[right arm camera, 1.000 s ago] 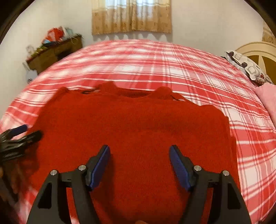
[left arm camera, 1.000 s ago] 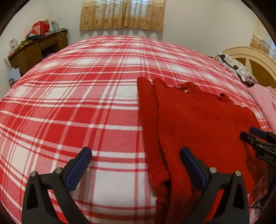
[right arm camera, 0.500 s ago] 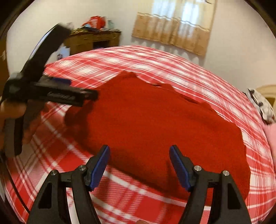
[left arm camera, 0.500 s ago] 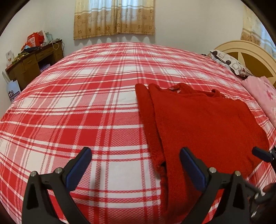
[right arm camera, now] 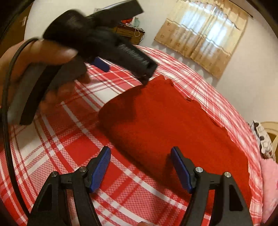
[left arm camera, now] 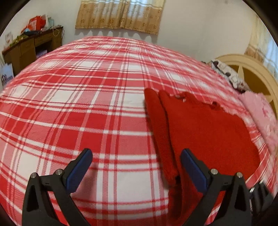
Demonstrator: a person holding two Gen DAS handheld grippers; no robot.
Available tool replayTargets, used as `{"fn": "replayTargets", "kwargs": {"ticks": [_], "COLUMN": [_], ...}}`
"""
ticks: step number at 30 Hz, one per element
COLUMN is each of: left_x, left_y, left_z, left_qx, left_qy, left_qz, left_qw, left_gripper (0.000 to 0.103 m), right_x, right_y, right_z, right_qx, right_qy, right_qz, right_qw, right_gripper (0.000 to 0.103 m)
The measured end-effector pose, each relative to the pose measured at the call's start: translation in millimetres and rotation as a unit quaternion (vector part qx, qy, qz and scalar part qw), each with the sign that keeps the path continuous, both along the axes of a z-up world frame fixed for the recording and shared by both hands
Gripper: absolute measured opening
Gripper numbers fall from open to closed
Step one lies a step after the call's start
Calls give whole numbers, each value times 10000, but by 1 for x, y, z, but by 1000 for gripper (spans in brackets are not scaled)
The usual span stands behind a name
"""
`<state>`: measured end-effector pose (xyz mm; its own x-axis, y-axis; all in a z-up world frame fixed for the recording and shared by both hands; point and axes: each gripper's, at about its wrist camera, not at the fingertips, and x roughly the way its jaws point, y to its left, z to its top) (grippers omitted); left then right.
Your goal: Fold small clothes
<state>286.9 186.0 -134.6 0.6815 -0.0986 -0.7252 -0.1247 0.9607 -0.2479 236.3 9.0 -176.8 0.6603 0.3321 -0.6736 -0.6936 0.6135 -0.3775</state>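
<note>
A red knit sweater (left arm camera: 205, 132) lies flat on the red and white plaid bedspread (left arm camera: 86, 104), neck away from me, with a long strip of it lying along its left side. My left gripper (left arm camera: 136, 166) is open over the bedspread, its right finger above the sweater's near left edge. In the right wrist view the sweater (right arm camera: 165, 121) spreads ahead, and my right gripper (right arm camera: 139, 156) is open above its near edge with nothing held. My left gripper (right arm camera: 127, 69), held by a hand (right arm camera: 34, 57), hangs blurred at the upper left over the sweater's far corner.
Pink fabric (left arm camera: 260, 113) lies on the bed's right side, in front of a cream and brown headboard (left arm camera: 252, 74) and a patterned pillow (left arm camera: 225, 73). A cluttered wooden desk (left arm camera: 31, 47) stands beyond the bed at the left. A curtain (left arm camera: 119, 13) hangs on the far wall.
The right gripper has swung sideways and rolled from above the middle of the sweater to its near edge. The left gripper now looms at the upper left of its view. Both stayed open.
</note>
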Motion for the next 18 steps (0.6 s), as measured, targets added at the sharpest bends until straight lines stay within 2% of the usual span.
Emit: {"fn": "replayTargets", "kwargs": {"ticks": [3, 6, 13, 18], "left_x": [8, 14, 37, 55], "left_y": [8, 10, 2, 6], "left_z": [-5, -8, -10, -19], "left_qx": [-476, -781, -1039, -1344], "left_qy": [-36, -54, -49, 70], "left_qz": [-119, -227, -599, -553], "left_qw": [9988, 9967, 9928, 9894], "left_gripper": [103, 103, 103, 103], "right_x": [0, 4, 13, 15], "right_y": [4, 8, 21, 32], "right_z": [-3, -4, -4, -5], "right_qx": [-9, 8, 34, -15], "right_qy": [-75, -57, -104, -165], "right_qz": [6, -15, -110, -145], "right_qw": [10000, 10000, 9999, 9998], "right_gripper": [72, 72, 72, 72]}}
